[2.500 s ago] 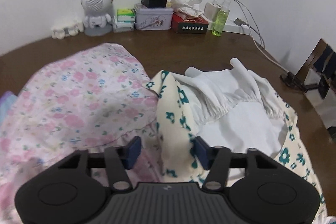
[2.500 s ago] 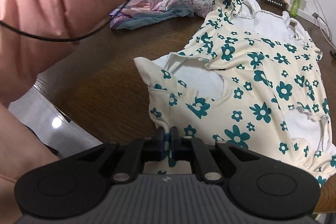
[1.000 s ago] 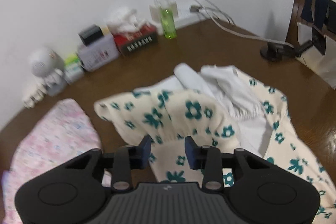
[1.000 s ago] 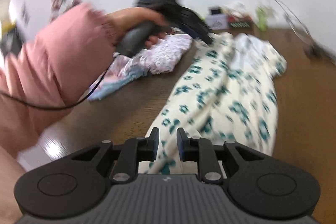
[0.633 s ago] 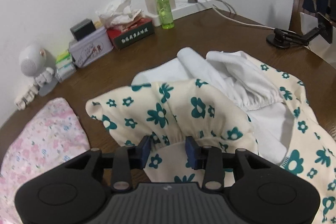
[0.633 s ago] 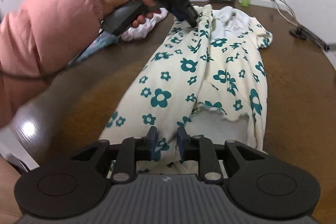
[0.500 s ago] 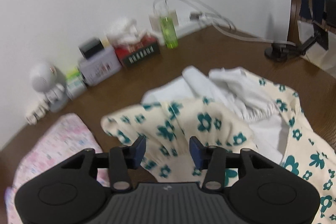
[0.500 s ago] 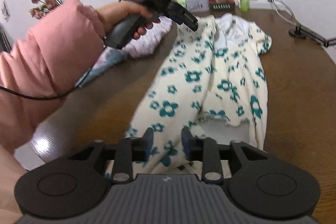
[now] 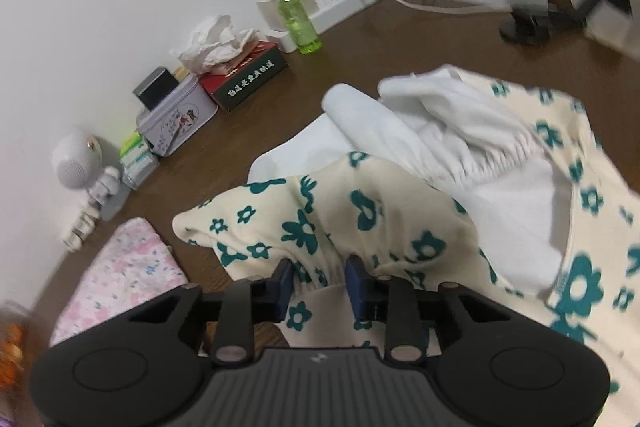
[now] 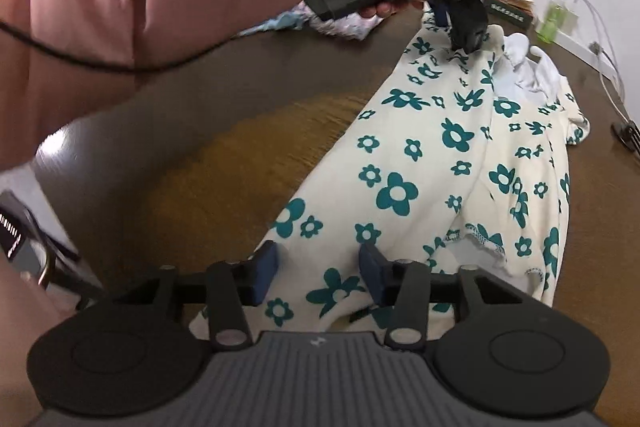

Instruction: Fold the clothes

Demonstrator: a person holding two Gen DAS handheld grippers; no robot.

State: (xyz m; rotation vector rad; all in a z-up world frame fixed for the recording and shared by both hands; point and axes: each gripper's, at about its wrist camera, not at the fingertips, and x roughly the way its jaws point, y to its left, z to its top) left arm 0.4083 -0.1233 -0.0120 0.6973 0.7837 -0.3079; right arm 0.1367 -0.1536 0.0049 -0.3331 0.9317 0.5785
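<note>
A cream garment with teal flowers (image 9: 360, 211) lies stretched lengthwise on the brown table (image 9: 248, 131); its white lining (image 9: 460, 131) shows at the far end. My left gripper (image 9: 318, 281) has a gathered fold of the garment's far edge between its part-closed fingers. In the right wrist view the left gripper (image 10: 460, 27) sits at the garment's (image 10: 452, 155) far end. My right gripper (image 10: 318, 267) is open, fingers wide apart over the near hem, which lies loose between them.
A pink floral garment (image 9: 128, 275) lies left of the cream one. Along the wall stand a white robot speaker (image 9: 80, 167), a tin (image 9: 176, 119), a tissue box (image 9: 244, 75), a green bottle (image 9: 300, 23) and a power strip with cables (image 9: 344, 3). A black stand (image 9: 532, 23) is far right.
My right gripper has opened and let the near hem go. My left gripper has closed back in on the gathered far edge. The garment now lies drawn out long.
</note>
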